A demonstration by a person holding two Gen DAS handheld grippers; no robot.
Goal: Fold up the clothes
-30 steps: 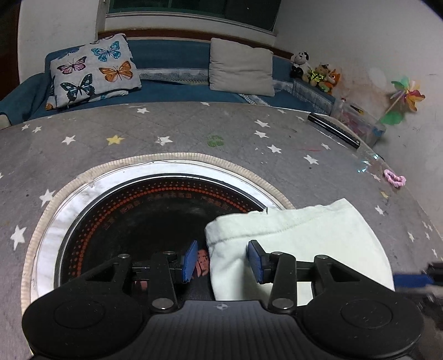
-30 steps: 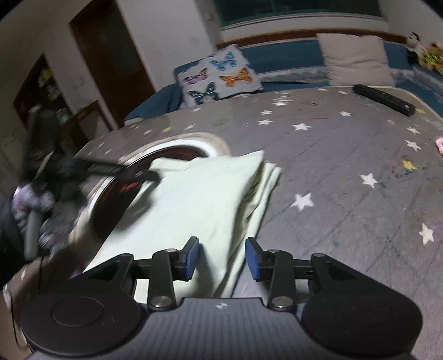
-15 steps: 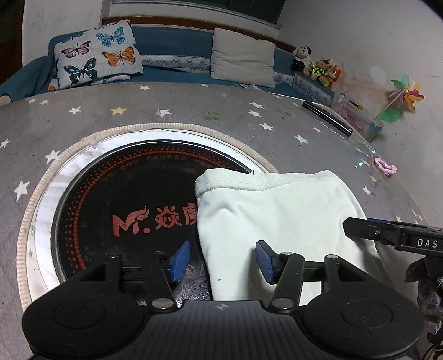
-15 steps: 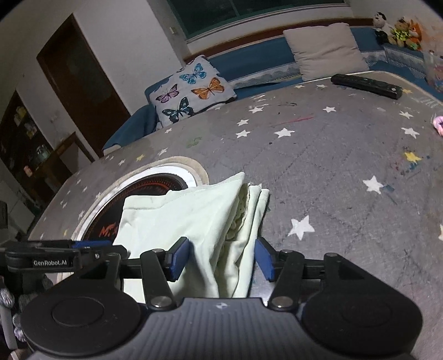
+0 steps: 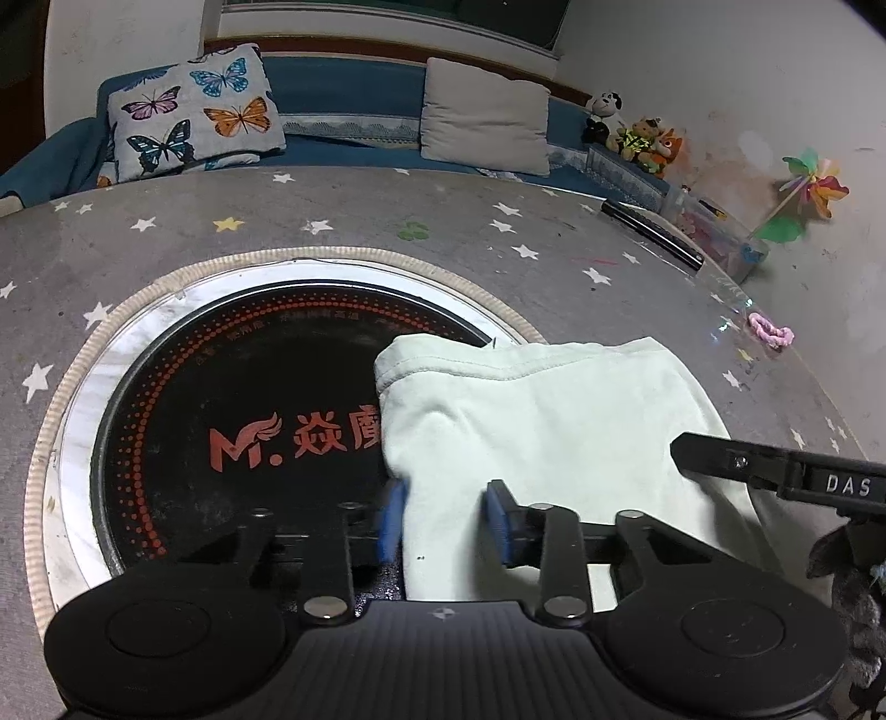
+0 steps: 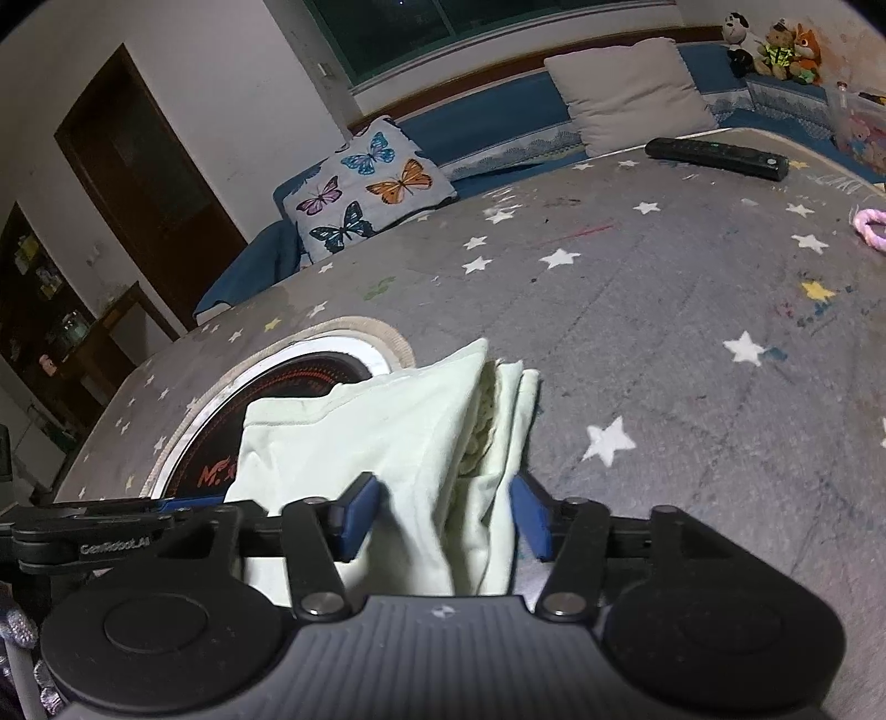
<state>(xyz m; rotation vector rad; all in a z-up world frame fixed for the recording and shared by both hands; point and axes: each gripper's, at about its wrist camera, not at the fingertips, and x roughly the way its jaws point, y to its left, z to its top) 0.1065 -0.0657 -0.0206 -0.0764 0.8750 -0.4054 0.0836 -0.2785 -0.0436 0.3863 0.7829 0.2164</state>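
White walls (image 6: 232, 50), dark window (image 6: 443, 27), blue sofa (image 5: 354, 94), brown door (image 6: 149, 183)

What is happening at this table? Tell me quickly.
A person is folding a pale green garment on a star-patterned table, with a hand-held gripper in each hand. The garment is already folded into a compact stack, lying partly over the round black cooktop set into the table. The left hand-held gripper is open astride the garment's near left edge. The right hand-held gripper is open around its layered right edge. Neither has clamped the cloth.
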